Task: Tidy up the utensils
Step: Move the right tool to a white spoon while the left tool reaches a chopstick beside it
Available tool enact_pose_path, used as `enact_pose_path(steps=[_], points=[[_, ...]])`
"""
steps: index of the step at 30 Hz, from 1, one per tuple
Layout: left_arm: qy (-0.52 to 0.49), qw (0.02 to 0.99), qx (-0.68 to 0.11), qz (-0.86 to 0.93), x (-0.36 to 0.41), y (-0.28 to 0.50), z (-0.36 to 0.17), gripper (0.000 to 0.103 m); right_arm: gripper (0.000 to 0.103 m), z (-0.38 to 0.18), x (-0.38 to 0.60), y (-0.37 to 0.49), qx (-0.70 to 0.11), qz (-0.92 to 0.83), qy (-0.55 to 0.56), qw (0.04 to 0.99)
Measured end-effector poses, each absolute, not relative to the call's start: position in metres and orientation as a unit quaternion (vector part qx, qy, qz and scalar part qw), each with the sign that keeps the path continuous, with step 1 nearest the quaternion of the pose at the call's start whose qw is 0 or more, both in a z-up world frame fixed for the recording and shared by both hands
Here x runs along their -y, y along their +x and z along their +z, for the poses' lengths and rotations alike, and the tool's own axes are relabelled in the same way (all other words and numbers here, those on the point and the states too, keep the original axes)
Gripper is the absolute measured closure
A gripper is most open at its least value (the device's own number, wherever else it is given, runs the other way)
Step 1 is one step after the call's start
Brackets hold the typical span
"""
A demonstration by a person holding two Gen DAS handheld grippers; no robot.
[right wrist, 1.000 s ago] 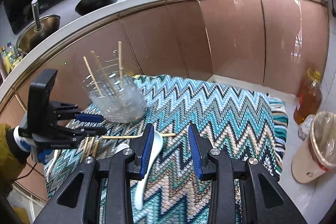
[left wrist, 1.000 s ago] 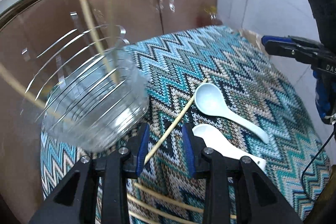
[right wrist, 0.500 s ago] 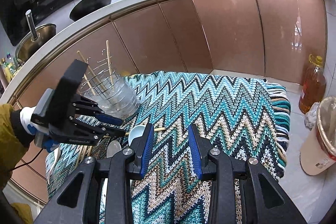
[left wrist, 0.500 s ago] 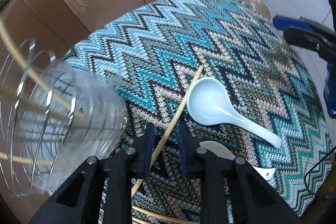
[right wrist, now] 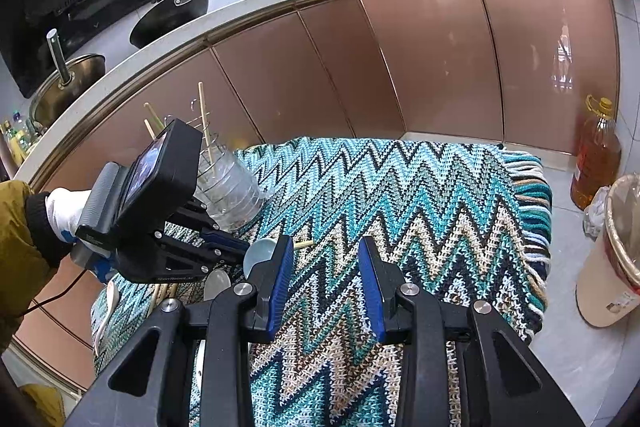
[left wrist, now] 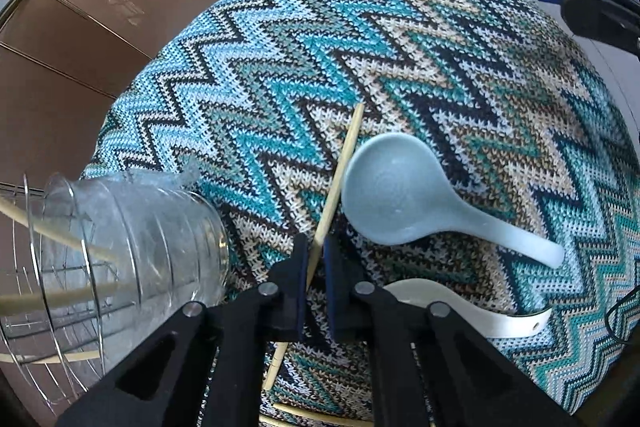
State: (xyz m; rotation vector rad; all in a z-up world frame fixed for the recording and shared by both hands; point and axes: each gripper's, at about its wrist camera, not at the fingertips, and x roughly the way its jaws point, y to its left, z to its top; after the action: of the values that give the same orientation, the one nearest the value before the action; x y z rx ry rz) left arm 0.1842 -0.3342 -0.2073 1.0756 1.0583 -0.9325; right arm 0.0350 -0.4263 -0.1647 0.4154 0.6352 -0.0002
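- Chopstick (left wrist: 340, 179) lies on the zigzag cloth (left wrist: 400, 39), just beside the bowl of the pale blue spoon (left wrist: 400, 199); your left gripper (left wrist: 315, 259) points steeply down with its pads shut on the stick's middle.
- Your left wrist view alone shows that grip, the white spoon (left wrist: 480, 311) near the blue one, and more chopsticks (left wrist: 308, 413) lying at the cloth's near edge.
- Only your right wrist view shows your gloved left hand (right wrist: 66, 213), the oil bottle (right wrist: 596, 155) and the bin (right wrist: 612, 259) on the floor (both well apart from the cloth).
- Your right gripper (right wrist: 326, 281) hangs over the cloth, jaws partly apart, nothing between them.
- The clear holder (right wrist: 232, 187) stands at the cloth's far left with chopsticks in it.
- A second ago your left jaws stood wider around the stick; now they have closed on it, and the gripper sits lower, nearer the cloth.
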Motion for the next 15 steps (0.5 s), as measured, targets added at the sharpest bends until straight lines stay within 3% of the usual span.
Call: enact_pose_path(steps=[15], points=[[0.484, 0.623, -0.456, -0.411, 0.3427, 0.1811, -0.2079, 0.094, 0.069, -0.1703, 0.4308, 0.0325, -0.314, -0.007, 0.211, 0.926]])
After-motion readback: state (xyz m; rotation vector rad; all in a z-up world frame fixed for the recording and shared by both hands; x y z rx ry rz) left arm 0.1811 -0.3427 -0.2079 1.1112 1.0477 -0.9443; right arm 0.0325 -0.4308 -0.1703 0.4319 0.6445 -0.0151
